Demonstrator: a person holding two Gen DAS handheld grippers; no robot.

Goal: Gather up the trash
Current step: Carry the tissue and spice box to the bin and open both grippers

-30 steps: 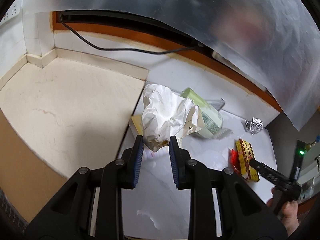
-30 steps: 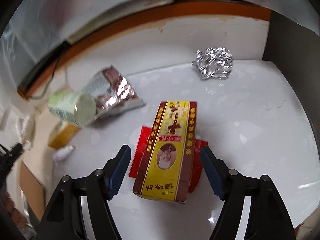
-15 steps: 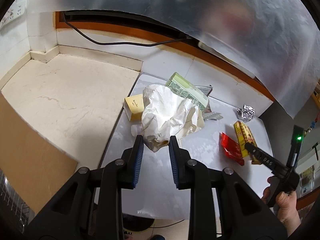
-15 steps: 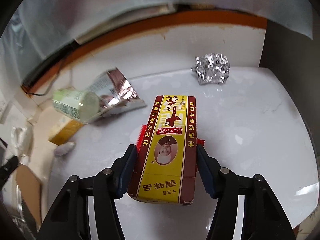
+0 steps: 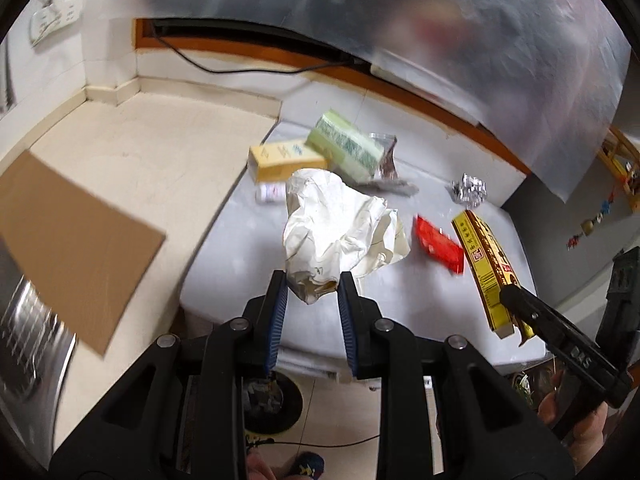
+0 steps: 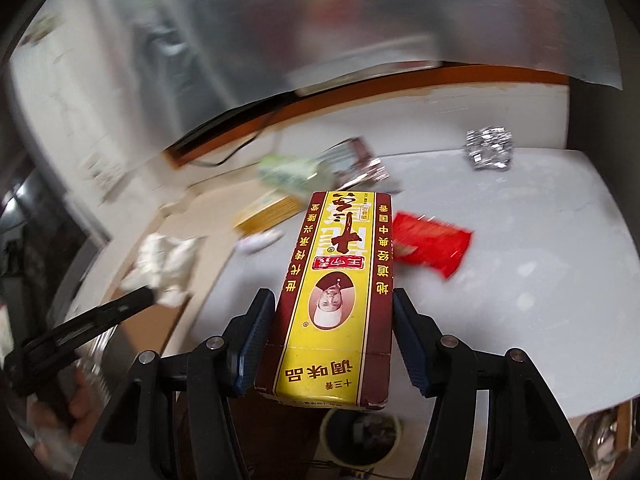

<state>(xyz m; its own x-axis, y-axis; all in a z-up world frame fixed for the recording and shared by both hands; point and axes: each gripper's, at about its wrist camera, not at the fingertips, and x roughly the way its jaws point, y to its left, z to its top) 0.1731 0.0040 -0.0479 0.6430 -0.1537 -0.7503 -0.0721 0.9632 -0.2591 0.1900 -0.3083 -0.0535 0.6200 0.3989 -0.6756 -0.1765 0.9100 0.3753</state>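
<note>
- Left claw (image 5: 311, 294): blue pads pinch the lower tip of a crumpled white paper wad (image 5: 340, 228), which hangs above the near-left part of the white tabletop (image 5: 240, 264), clear of the surface.
- Paper wad: light and soft, and it looks to crush further under pressure. Only a small fold sits between the pads, so I judge it could tear or slip loose if swung hard; a bite deeper into the bulk would be safer.
- Right claw (image 6: 334, 336): its jaws have just been closing, and they now press on both long sides of the yellow-and-maroon seasoning box (image 6: 340, 296), near its bottom end. The box is off the tabletop, above the near edge.
- Seasoning box: thin card, stiff along its edges, probably empty or nearly so, hence light. The broad faces would buckle, so holding across the narrow sides is the better hold. The far end sticks well out beyond the pads and may droop or swing.
- Left on the tabletop: red wrapper (image 6: 430, 246) toward the middle; foil ball (image 6: 489, 149) near the far-right corner; green carton (image 5: 346, 150), yellow box (image 5: 284, 158), silvery packet (image 5: 384, 158) and a small white bottle (image 5: 270, 193) bunched along the far-left edge.
- Red wrapper and silvery packet are thin, slick film lying flat; an edge is the place to pinch. The foil ball is light and dents easily.
- No bin is clearly made out; the round dark shape on the floor below the near edge is too indistinct to name.
</note>
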